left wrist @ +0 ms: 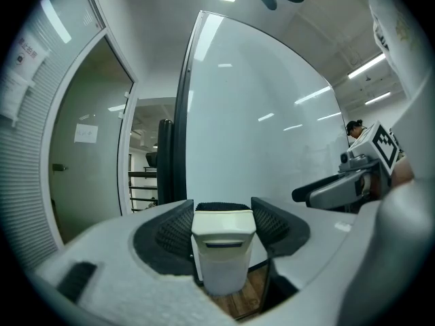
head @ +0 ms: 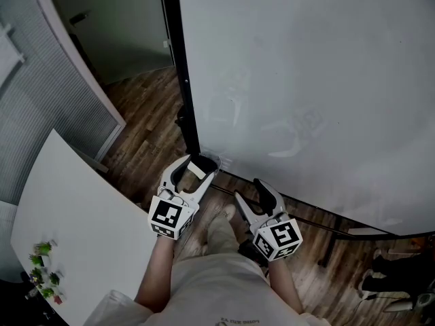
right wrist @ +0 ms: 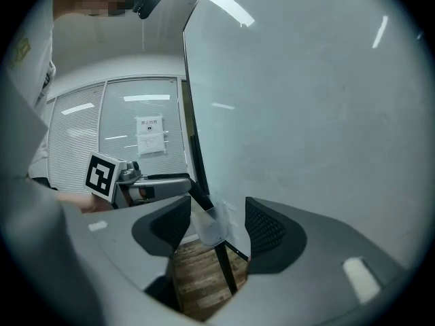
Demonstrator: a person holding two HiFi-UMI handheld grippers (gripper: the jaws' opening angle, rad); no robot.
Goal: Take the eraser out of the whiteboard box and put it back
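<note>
The cream eraser (head: pixel 198 169) with a dark felt back sits upright between the pads of my left gripper (head: pixel 198 163), which is shut on it; in the left gripper view the eraser (left wrist: pixel 223 246) fills the gap of that gripper (left wrist: pixel 223 217). It hovers by the whiteboard's (head: pixel 306 80) lower left corner, just beside the clear whiteboard box (head: pixel 217 161). My right gripper (head: pixel 247 188) is open and empty, to the right and a little behind. In the right gripper view the box (right wrist: pixel 209 224) shows beyond the open gripper (right wrist: pixel 216 224), apart from it.
The whiteboard's black frame post (head: pixel 183 80) runs down to the wooden floor (head: pixel 149 128). A white table (head: pixel 75 216) with small green plants (head: pixel 42 270) stands at the left. Window blinds (head: pixel 41 100) line the far left. Shoes (head: pixel 387 294) lie at the lower right.
</note>
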